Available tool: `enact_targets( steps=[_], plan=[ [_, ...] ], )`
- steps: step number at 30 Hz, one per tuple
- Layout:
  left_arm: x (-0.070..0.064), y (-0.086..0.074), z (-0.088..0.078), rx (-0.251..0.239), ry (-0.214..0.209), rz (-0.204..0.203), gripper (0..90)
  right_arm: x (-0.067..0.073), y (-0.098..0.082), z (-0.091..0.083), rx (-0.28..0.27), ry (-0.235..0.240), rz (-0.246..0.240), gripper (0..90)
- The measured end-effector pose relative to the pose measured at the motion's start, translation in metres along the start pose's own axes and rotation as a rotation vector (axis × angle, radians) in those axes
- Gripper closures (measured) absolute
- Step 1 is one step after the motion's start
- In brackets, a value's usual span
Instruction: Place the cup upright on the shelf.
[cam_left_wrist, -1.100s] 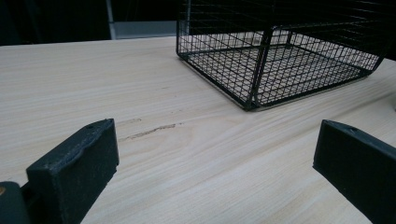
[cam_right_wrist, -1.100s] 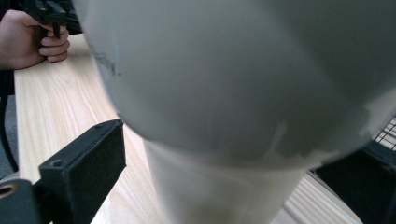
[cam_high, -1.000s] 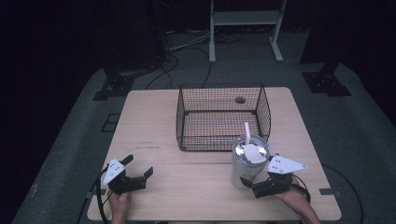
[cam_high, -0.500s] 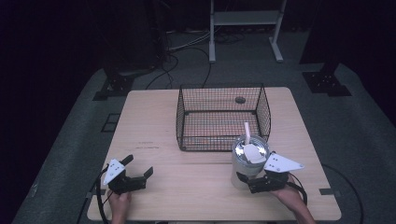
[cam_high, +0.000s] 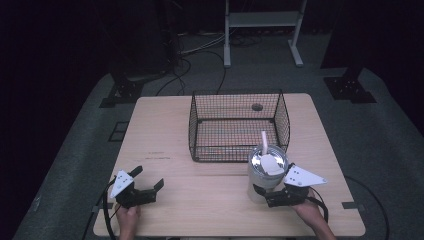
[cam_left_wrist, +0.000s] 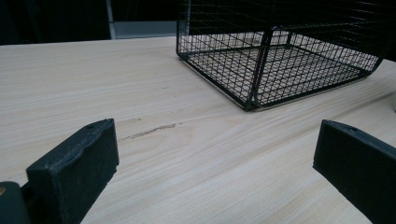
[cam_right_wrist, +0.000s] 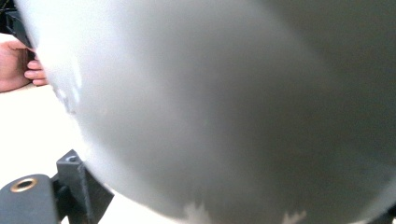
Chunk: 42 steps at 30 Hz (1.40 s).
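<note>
Item: metal canister (cam_high: 266, 172), pale grey, upright, long axis vertical, a white scoop (cam_high: 270, 160) standing in its open mouth. Position: on the wooden table (cam_high: 210, 195), near edge, at about 5 o'clock from the wire basket (cam_high: 237, 125), just beside the basket's front right corner.

Right gripper (cam_high: 267, 196): at the canister's 5 o'clock, jaws around its lower wall; the right gripper view has the curved wall pressed close, so contact looks likely, though a firm clamp cannot be confirmed.

Left gripper (cam_high: 150, 182): jaws apart, empty, well apart at the canister's 9 o'clock.

Judgement: the right hand is the nearer.
</note>
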<state>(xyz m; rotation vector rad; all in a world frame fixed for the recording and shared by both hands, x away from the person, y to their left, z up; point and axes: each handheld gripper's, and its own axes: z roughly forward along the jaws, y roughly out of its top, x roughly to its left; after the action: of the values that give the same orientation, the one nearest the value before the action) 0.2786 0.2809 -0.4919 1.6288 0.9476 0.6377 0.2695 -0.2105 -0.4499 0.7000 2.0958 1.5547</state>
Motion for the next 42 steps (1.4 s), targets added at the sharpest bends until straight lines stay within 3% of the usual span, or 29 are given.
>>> enact_targets(
  steps=[8,25,42],
  plan=[
    [0.0,0.0,0.0,-0.001,-0.001,0.001,0.0,0.001,0.01,0.004,-0.014,0.013,0.004,7.9],
    [0.001,0.0,-0.001,-0.011,-0.006,-0.006,0.0,-0.002,0.058,0.032,-0.034,0.104,-0.004,8.0],
    [0.001,0.0,-0.001,-0.018,-0.007,-0.013,0.0,-0.008,0.092,0.053,-0.058,0.128,-0.018,8.0]
  ],
)
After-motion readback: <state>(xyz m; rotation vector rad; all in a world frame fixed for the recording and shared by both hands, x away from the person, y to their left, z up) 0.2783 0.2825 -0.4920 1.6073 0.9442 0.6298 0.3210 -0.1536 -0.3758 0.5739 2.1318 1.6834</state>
